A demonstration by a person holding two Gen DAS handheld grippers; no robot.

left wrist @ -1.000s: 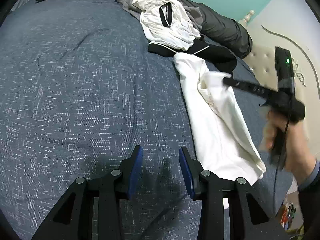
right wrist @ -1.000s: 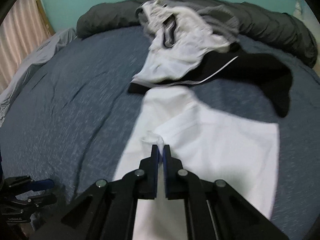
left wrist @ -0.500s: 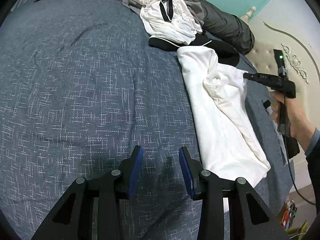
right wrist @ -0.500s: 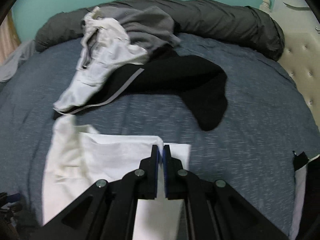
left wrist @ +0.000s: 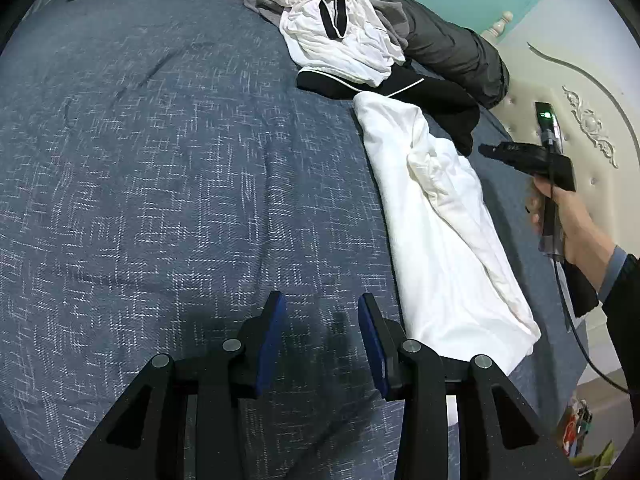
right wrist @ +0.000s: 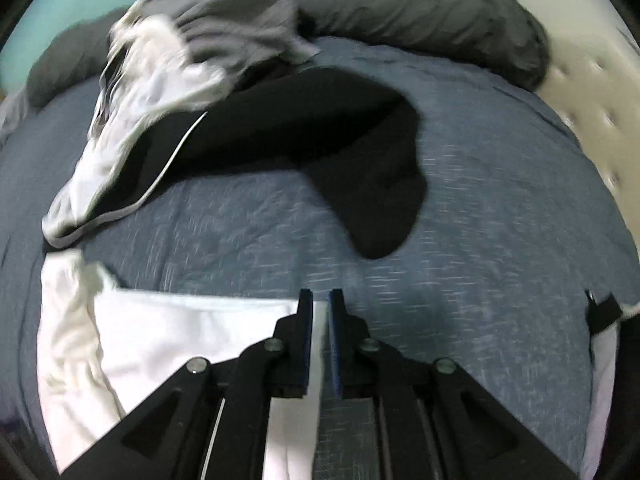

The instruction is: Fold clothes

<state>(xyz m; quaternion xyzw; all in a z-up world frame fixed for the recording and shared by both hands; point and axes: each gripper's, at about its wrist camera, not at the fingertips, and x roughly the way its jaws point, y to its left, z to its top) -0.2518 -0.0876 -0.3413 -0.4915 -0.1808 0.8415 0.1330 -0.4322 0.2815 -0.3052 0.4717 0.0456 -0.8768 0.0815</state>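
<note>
White garment (left wrist: 444, 240) lies in a long, rumpled strip on the right part of the bed (left wrist: 168, 168), running near to far; its upper layer is folded over along its length. In the right wrist view the same garment (right wrist: 180, 336) sits near left, its straight far edge reaching the right gripper.

Right gripper (right wrist: 320, 300): we see the jaws have just been opening, a narrow gap now between the pads, white cloth visible in that gap but the pads not pressing on it. In the left wrist view it (left wrist: 490, 150) hovers just right of the garment's far half, carried by a hand (left wrist: 568, 220).

Left gripper (left wrist: 322, 308): jaws partly open, nothing between them, over bare blue cover just left of the garment's near end.

Farther off: black garment (right wrist: 320, 136) touching the white one's far end, a white-and-grey pile of clothes (left wrist: 336, 28) on top of it, a dark grey duvet (right wrist: 420, 16) along the far edge, a cream headboard (left wrist: 592, 120) to the right.
</note>
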